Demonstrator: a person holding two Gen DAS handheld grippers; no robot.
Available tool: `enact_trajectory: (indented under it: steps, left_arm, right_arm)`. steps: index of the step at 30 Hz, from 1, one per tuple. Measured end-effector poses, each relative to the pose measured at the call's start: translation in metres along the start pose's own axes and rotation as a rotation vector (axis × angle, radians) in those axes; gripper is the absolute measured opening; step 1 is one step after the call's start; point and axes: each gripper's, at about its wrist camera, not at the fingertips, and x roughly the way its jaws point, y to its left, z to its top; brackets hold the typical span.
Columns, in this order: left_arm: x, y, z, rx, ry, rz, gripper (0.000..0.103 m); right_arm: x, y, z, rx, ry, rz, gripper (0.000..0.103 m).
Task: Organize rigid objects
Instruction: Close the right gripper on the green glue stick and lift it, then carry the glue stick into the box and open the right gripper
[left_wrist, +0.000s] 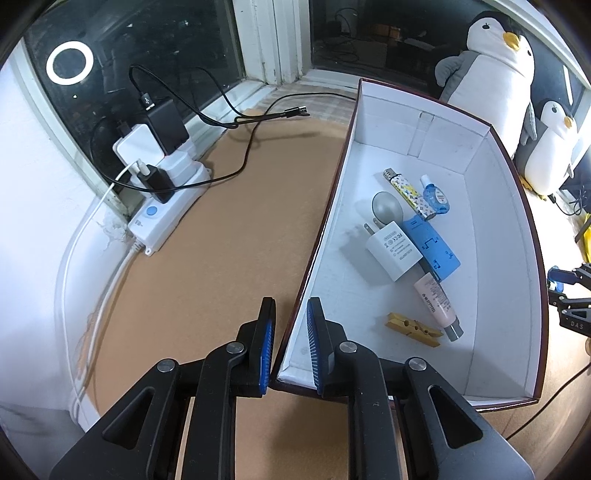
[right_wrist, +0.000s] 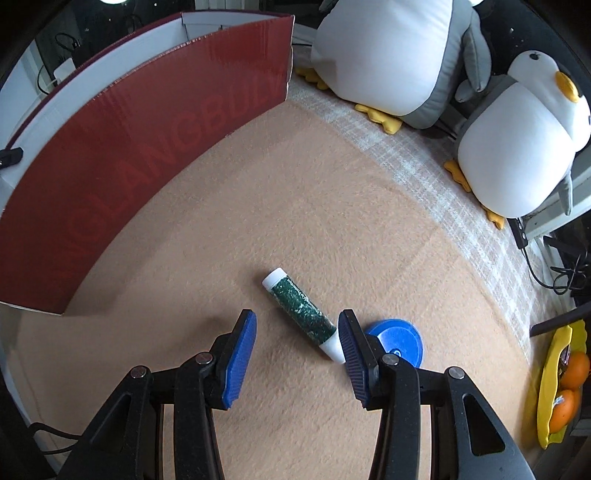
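A large open box (left_wrist: 498, 229), red outside and white inside, stood on a tan felt tabletop (left_wrist: 221, 236). Two plush penguins (right_wrist: 517, 147) sat behind it. The left gripper (left_wrist: 290, 343) straddled the box's near wall, one pad outside and one inside; its jaws stood nearly together around the wall, though it was hard to tell whether the pads pressed on it.

The right gripper (right_wrist: 297, 350) pointed steeply down at the felt, jaws apart and holding nothing. A green tube with white ends (right_wrist: 301, 312) lay on the felt just beyond and between its pads, well outside the box. Its long axis ran diagonally, the far end toward the left pad's side, the near end touching or just beside the right pad. The right hand was clearly nearer. A blue disc (right_wrist: 399, 341) lay just behind that pad.

Outside the box: one tube, one disc. Inside: seven things, namely one white charger (left_wrist: 393, 251), one blue card (left_wrist: 434, 243), one pink tube (left_wrist: 437, 302), one wooden clothespin (left_wrist: 413, 328), one spoon (left_wrist: 386, 206), one lighter (left_wrist: 408, 194) and one small blue bottle (left_wrist: 436, 195).
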Motion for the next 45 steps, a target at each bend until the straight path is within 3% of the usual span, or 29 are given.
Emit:
enact_trajectory:
  steps: [3, 8, 11, 18, 26, 33, 45]
  left_arm:
    - [0.0, -0.001, 0.0, 0.001, -0.001, 0.004, 0.016]
    - [0.0, -0.001, 0.0, 0.002, -0.003, 0.004, 0.016]
    - [0.0, -0.001, 0.0, 0.002, -0.003, 0.004, 0.016]
    - [0.0, 0.002, 0.001, -0.001, -0.007, -0.008, 0.016]
    - [0.004, 0.003, 0.002, -0.001, -0.011, -0.021, 0.016]
    - [0.009, 0.004, 0.005, 0.002, -0.009, -0.033, 0.016]
    - [0.022, 0.007, 0.01, 0.004, -0.002, -0.062, 0.016]
  right_arm:
    - [0.006, 0.002, 0.001, -0.009, 0.011, -0.001, 0.041]
    - [0.01, 0.004, -0.001, -0.015, 0.024, 0.008, 0.017]
    - [0.009, 0.007, -0.004, -0.012, 0.017, 0.006, 0.014]
    - [0.001, 0.01, -0.015, 0.067, -0.014, 0.037, 0.014]
    - [-0.041, 0.013, -0.023, 0.161, -0.113, 0.097, 0.014]
    - [-0.08, 0.033, -0.007, 0.16, -0.199, 0.133, 0.014]
    - [-0.108, 0.07, 0.032, 0.109, -0.261, 0.202, 0.014]
